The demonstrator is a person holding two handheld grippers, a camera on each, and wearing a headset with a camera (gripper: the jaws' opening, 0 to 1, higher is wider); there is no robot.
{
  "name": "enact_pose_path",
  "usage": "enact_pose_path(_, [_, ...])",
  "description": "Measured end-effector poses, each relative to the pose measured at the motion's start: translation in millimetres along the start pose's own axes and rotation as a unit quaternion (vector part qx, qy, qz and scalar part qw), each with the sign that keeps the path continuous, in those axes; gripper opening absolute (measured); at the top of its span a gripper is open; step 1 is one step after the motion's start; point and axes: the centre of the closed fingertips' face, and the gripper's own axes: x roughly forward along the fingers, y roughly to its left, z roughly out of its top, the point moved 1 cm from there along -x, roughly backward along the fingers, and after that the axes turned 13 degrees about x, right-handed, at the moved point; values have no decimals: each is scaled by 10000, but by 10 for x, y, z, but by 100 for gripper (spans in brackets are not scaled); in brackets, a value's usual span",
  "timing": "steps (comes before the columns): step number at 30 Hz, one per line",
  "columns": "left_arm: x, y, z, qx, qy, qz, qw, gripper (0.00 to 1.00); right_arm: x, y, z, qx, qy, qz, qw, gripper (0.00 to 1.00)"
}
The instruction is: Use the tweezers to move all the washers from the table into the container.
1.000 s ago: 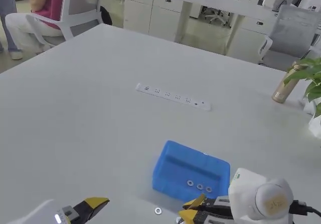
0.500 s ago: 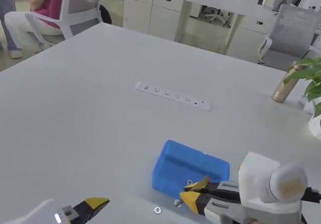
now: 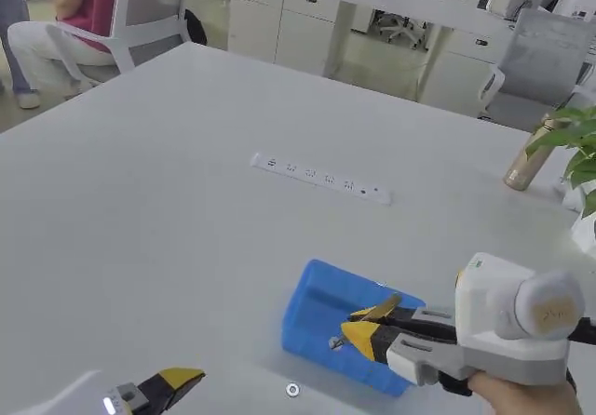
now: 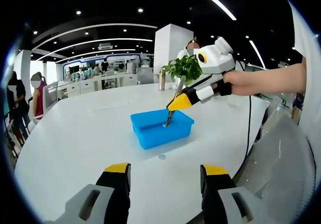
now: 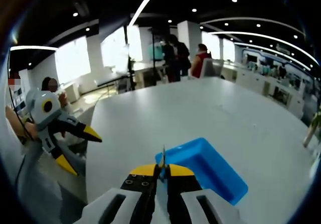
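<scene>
Office bench, white desk [image 3: 186, 201]. Item: one washer [image 3: 292, 390], loose near the desk's near edge, just beside the blue container [image 3: 317, 308]. Tweezers [image 4: 173, 103]: clamped between my right gripper's [image 3: 358, 326] jaws, tip down inside the container; a washer pinched there is too small to confirm. My left gripper [image 4: 165, 168]: jaws apart, by the near edge. Handling: release low over the container floor, so nothing bounces out. Power strip [image 3: 321, 178]: mid-desk, well apart.
</scene>
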Motion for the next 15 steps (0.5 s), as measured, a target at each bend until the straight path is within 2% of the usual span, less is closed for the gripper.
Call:
enact_pose_path(2, [0,0,-2,-4,6,-2,10000,55,12,-21,27,18,-19,-18,10000,3])
enact_pose_path(5, [1,-2,-8,5,22,-9,10000,55,59,-129,56,137,-41,-79,9999,3])
enact_pose_path(11, [3,-8,-16,16,46,-30,10000,54,133,-260,42,491,-6,-172,9986,3])
enact_pose_path(15, [4,-9,-16,11,49,-36,10000,53,187,-344,26,541,74,-248,9982,3])
